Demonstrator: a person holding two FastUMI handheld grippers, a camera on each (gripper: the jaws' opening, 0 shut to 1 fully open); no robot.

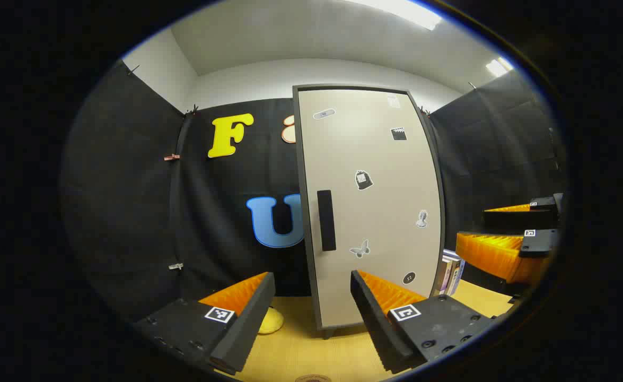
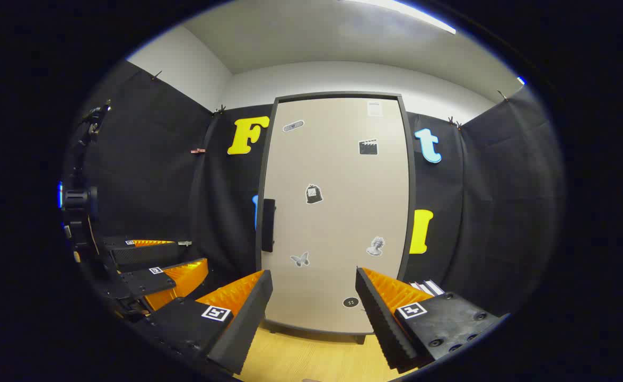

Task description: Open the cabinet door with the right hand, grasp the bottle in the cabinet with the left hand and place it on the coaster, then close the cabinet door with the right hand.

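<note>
I see the closed cabinet door [image 2: 335, 212] at centre frame, its handle [image 2: 268, 225] centre-left; the bottle is hidden inside. My right gripper [image 2: 314, 313] and left gripper [image 1: 311, 313] are spread, empty. Misjudging the slim handle risks slipping off

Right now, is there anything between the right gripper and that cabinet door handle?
No. In the right gripper view, only bare wooden tabletop lies between the open right gripper and the shut cabinet door; its handle stands untouched.
</note>
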